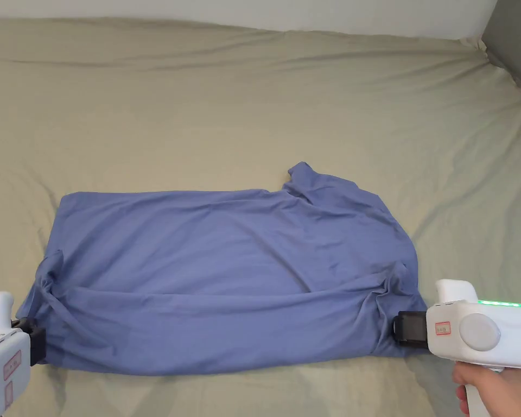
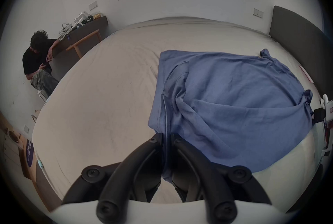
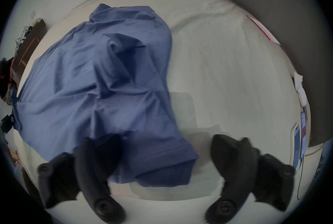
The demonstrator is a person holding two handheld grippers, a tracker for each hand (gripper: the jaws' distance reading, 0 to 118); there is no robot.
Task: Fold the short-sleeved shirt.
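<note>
A blue short-sleeved shirt (image 1: pixel 227 271) lies lengthwise across the beige bed sheet (image 1: pixel 254 108), folded over and wrinkled. My left gripper (image 1: pixel 34 339) sits at the shirt's left end. In the left gripper view its jaws (image 2: pixel 166 138) are pressed together with the shirt's (image 2: pixel 234 102) edge pinched between them. My right gripper (image 1: pixel 408 328) is at the shirt's right end, held by a hand. In the right gripper view its jaws (image 3: pixel 165 147) stand wide apart, and a corner of the shirt (image 3: pixel 99 84) lies loose between them.
A dark headboard (image 3: pixel 270 21) runs along the right side of the bed. A phone (image 3: pixel 297 145) and a cable lie near that edge. A person (image 2: pixel 37 64) sits at a desk (image 2: pixel 81 33) beyond the bed's far left.
</note>
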